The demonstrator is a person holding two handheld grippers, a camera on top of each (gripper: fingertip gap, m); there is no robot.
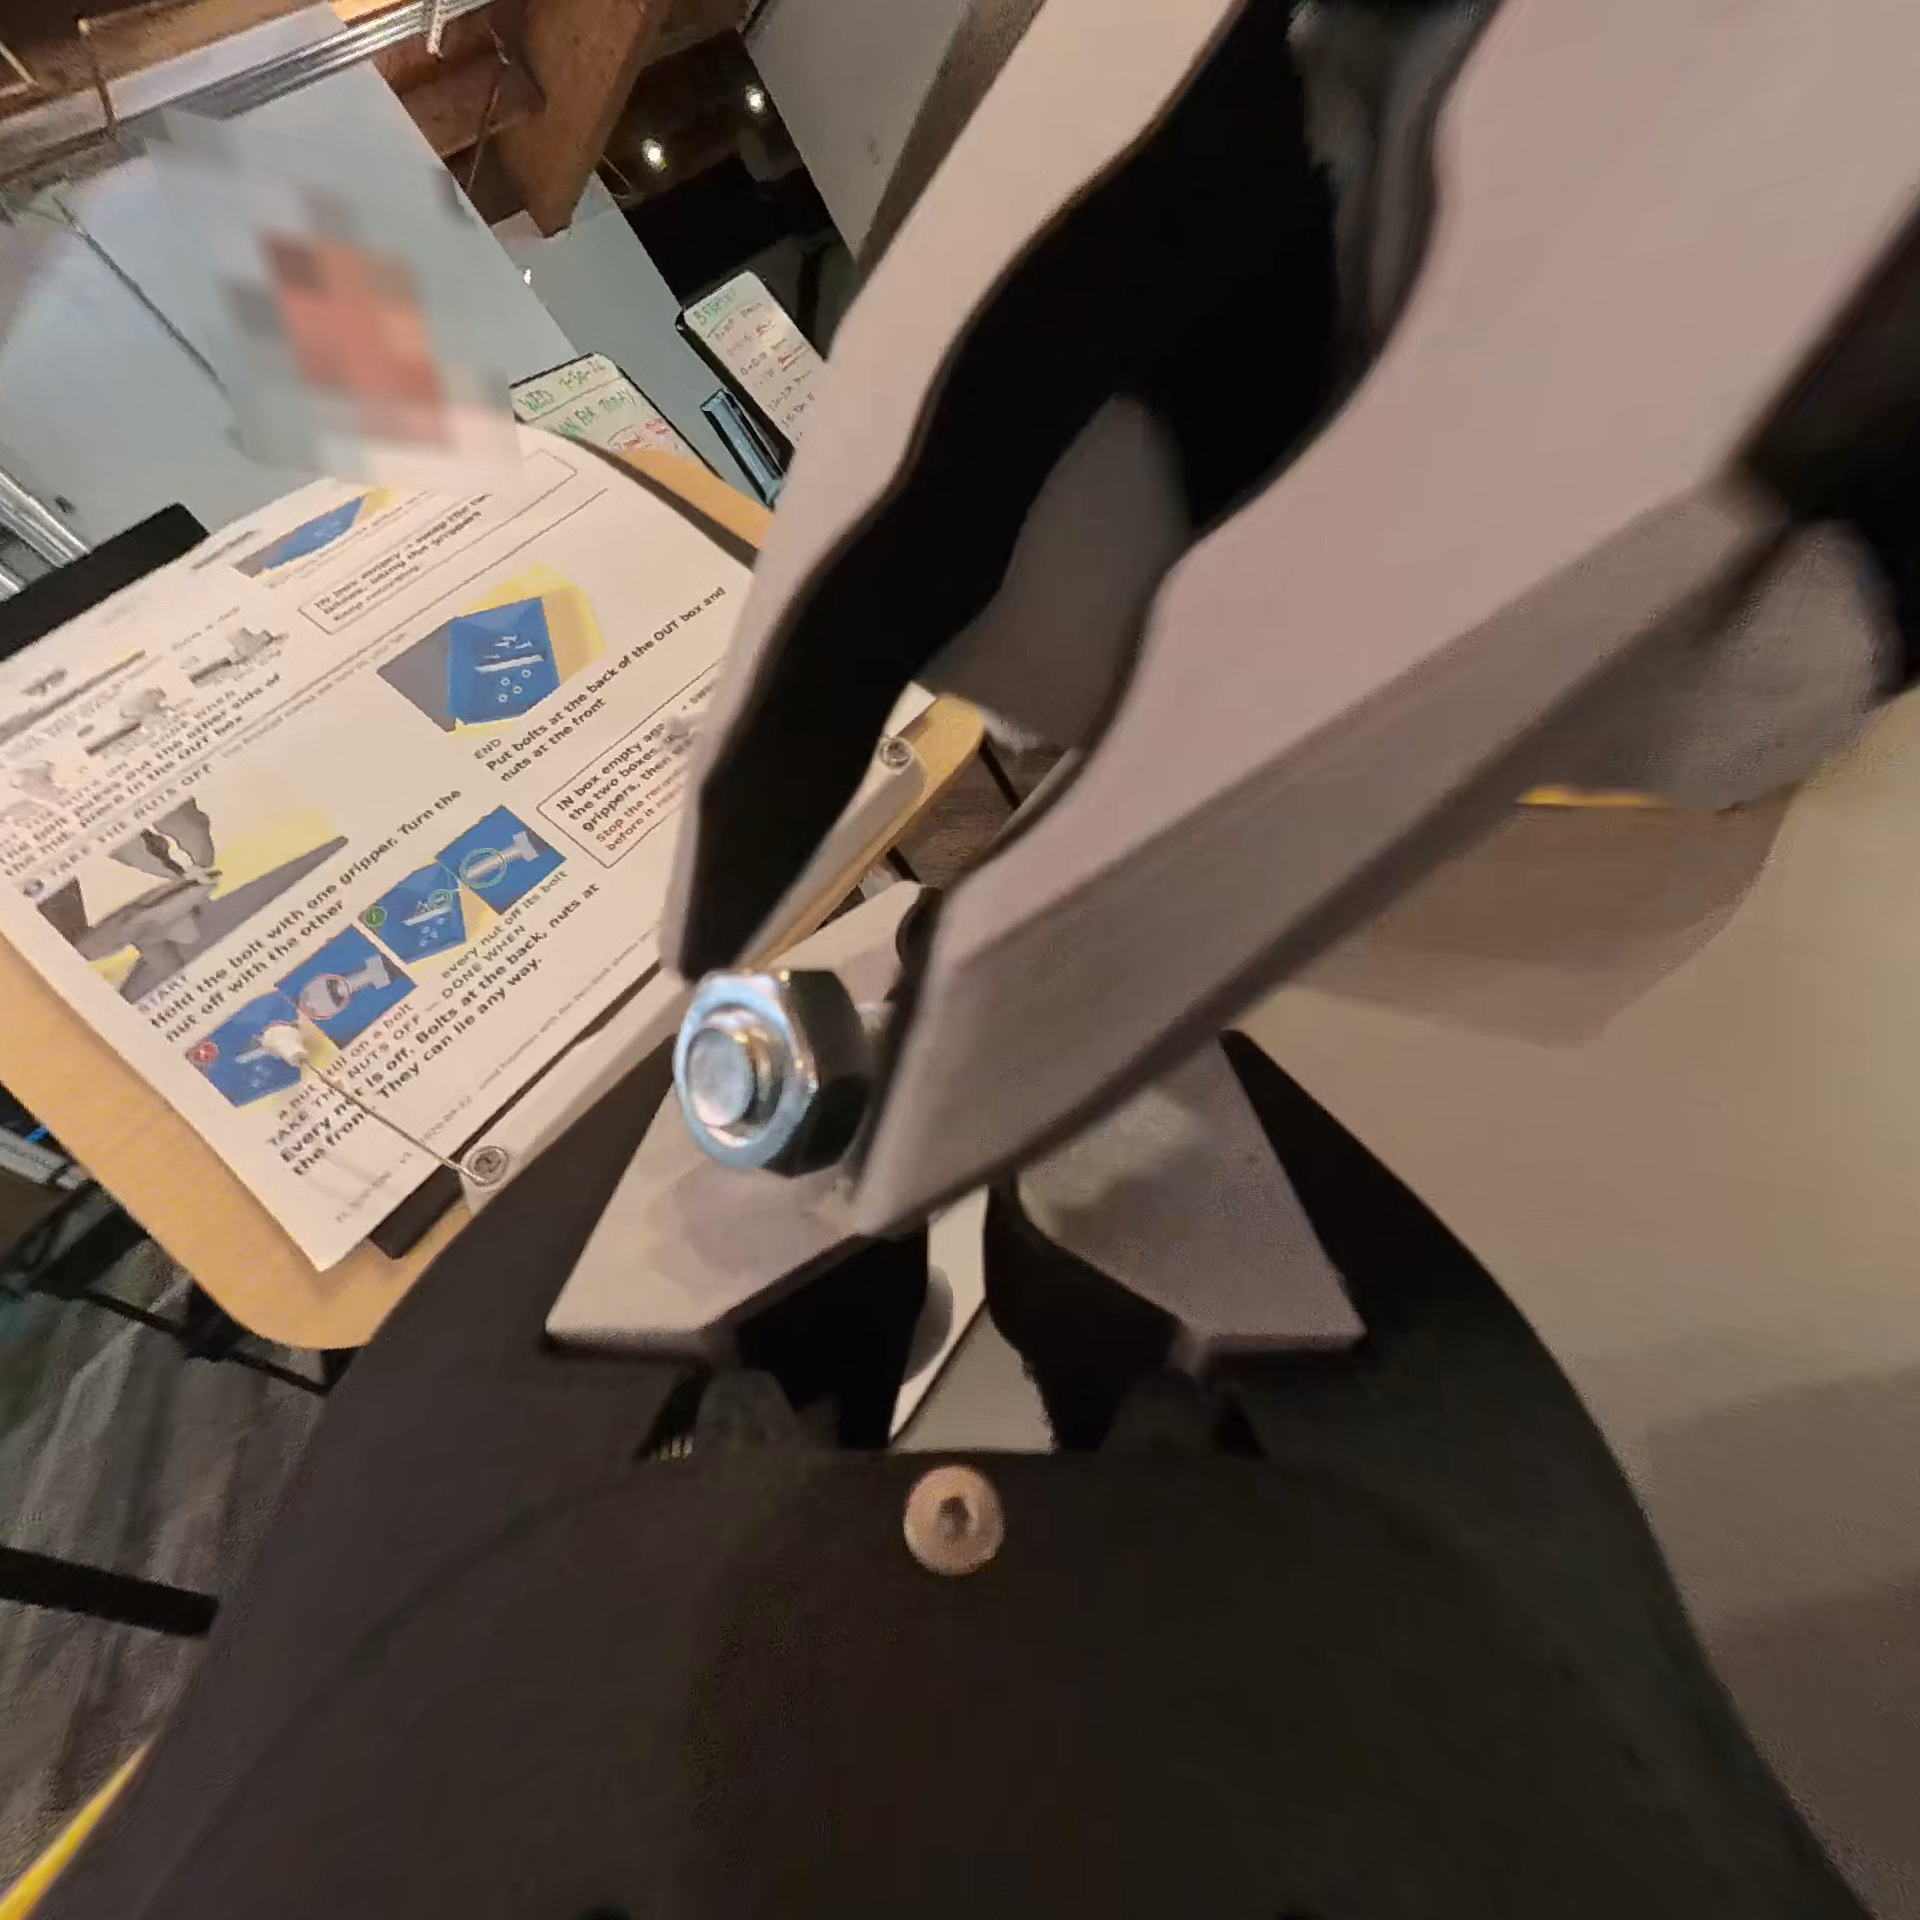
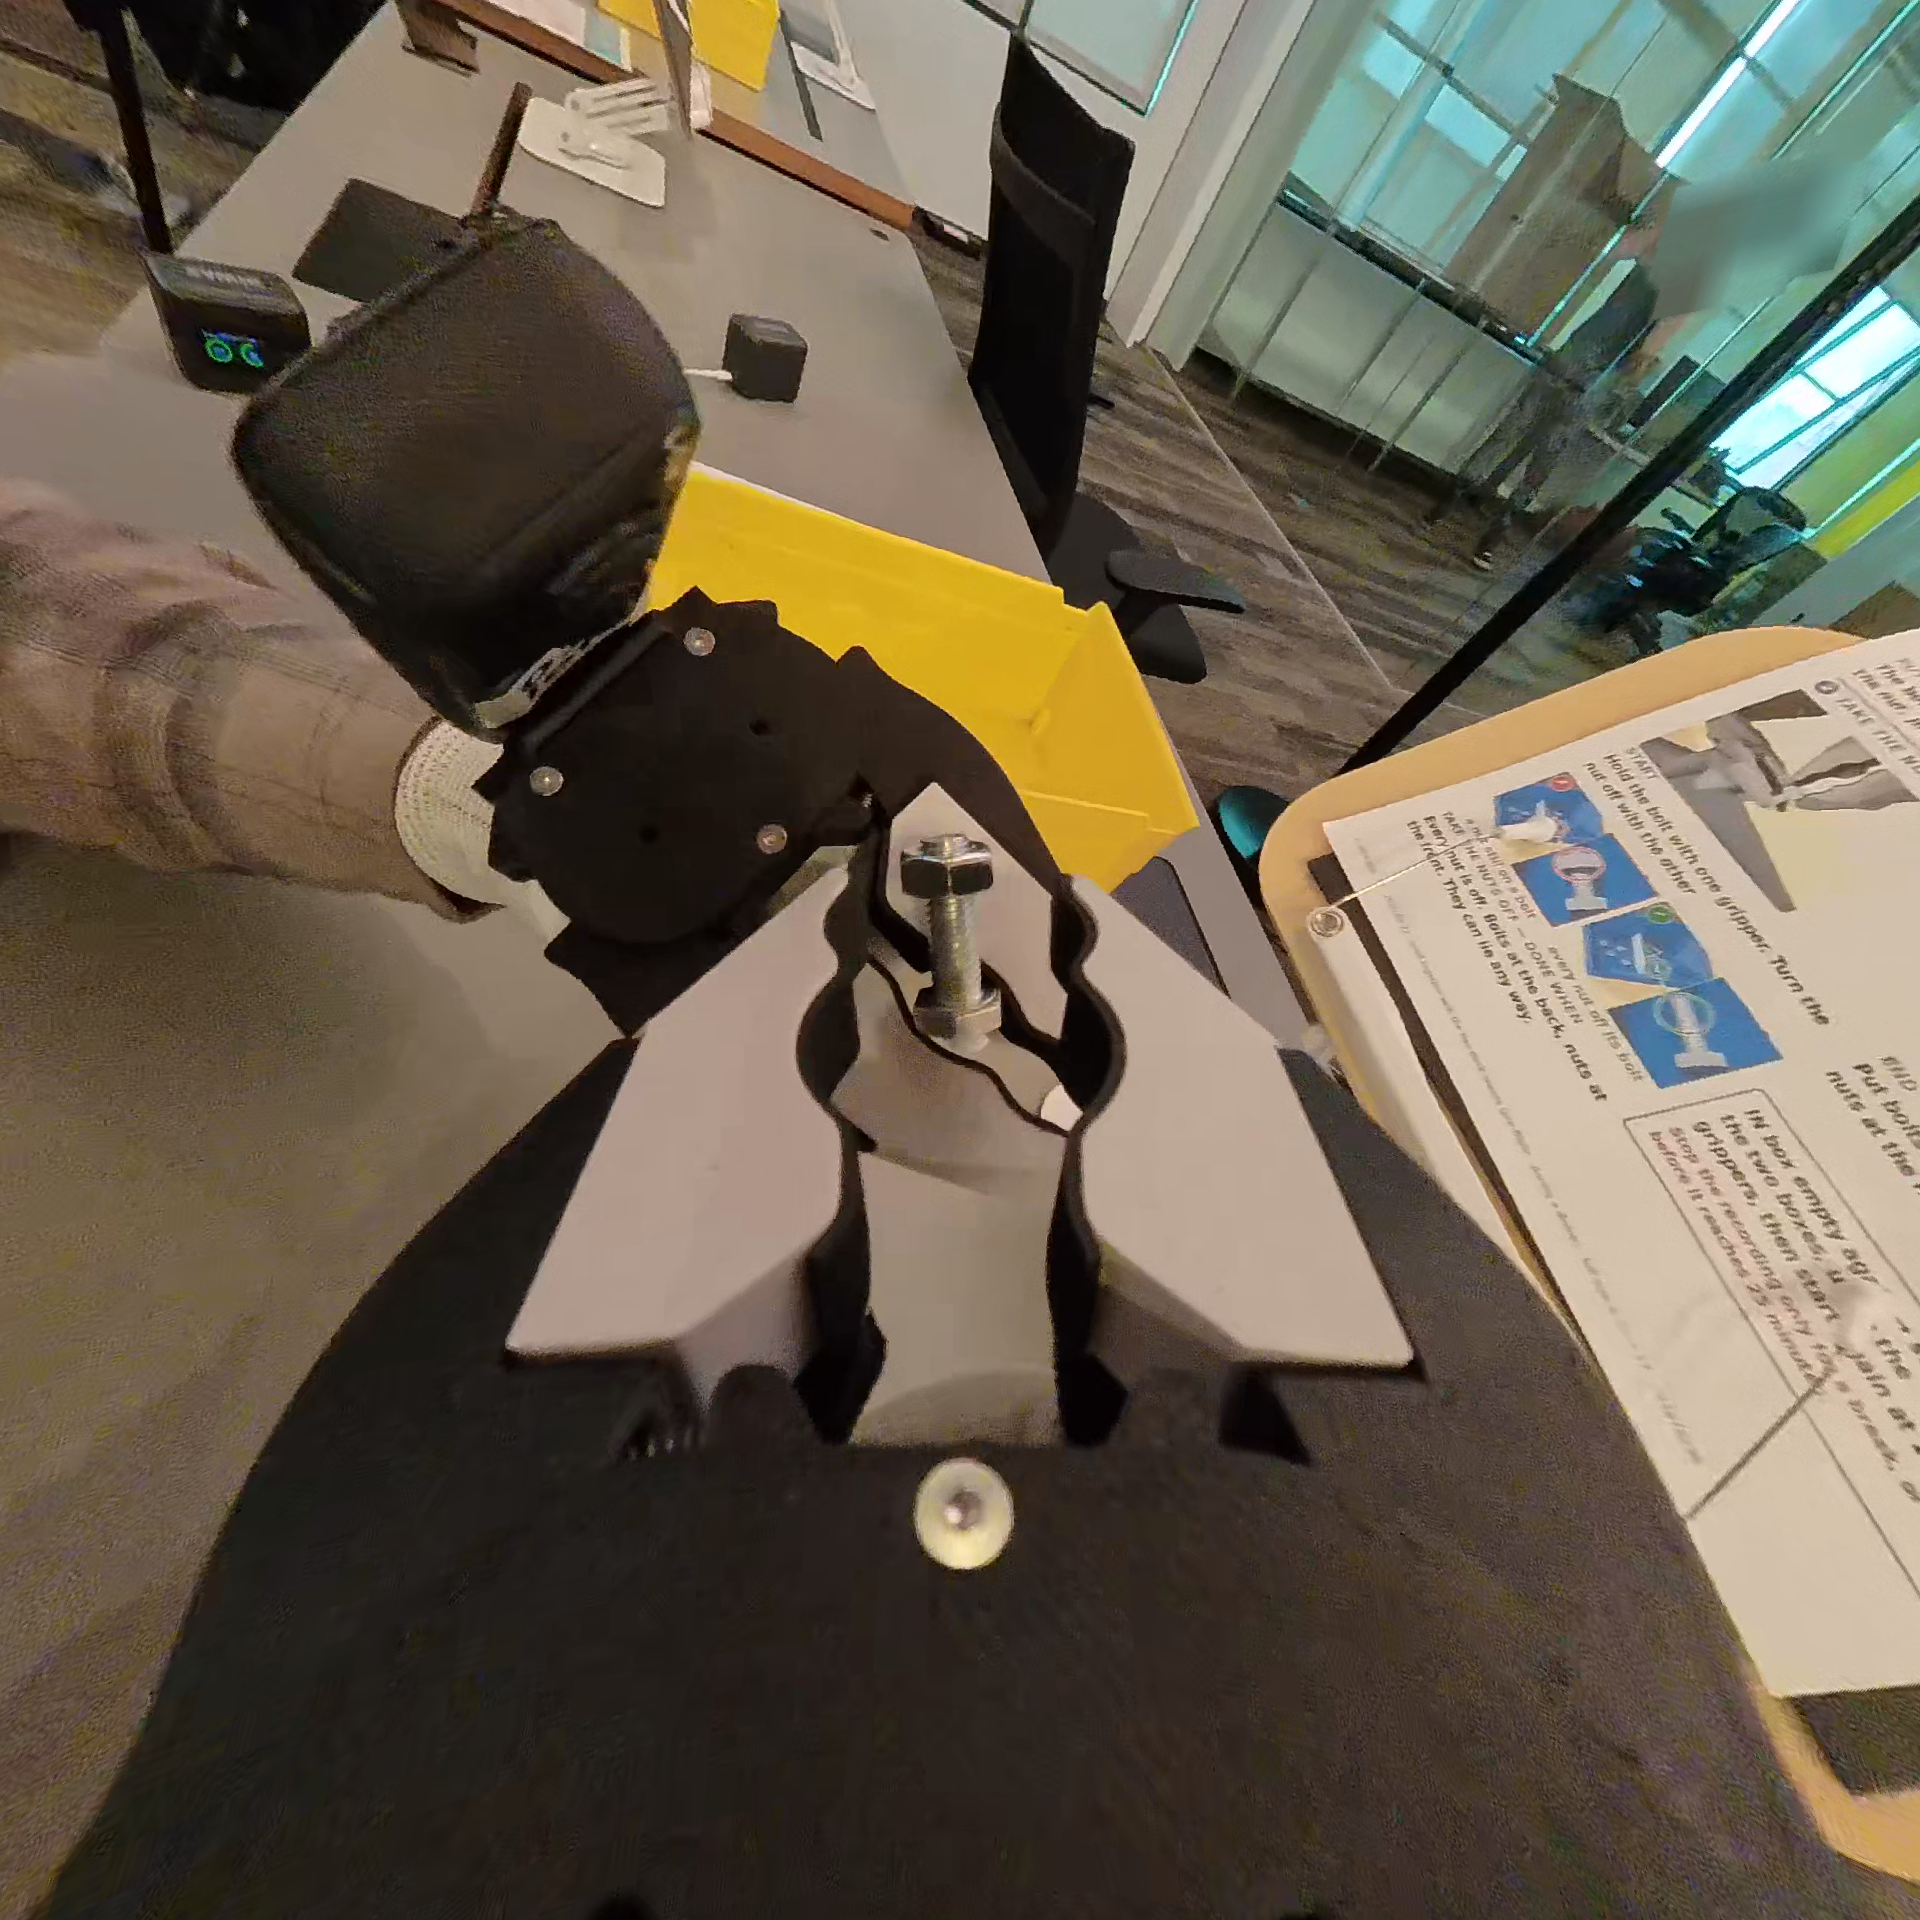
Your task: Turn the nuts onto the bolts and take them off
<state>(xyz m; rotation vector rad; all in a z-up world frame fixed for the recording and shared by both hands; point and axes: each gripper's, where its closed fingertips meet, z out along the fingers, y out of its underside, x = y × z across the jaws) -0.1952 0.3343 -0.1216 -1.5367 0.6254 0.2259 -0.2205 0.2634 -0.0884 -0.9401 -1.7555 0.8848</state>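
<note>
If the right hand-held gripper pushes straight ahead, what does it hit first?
The bolt, nut threaded on, sits between the fingers of the right hand-held gripper; it would meet that first. Depth beyond is unclear.

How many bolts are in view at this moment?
1. The bolt sits between the fingers of the right gripper, with a nut on its thread. The yellow bin behind may hide more inside.
</note>
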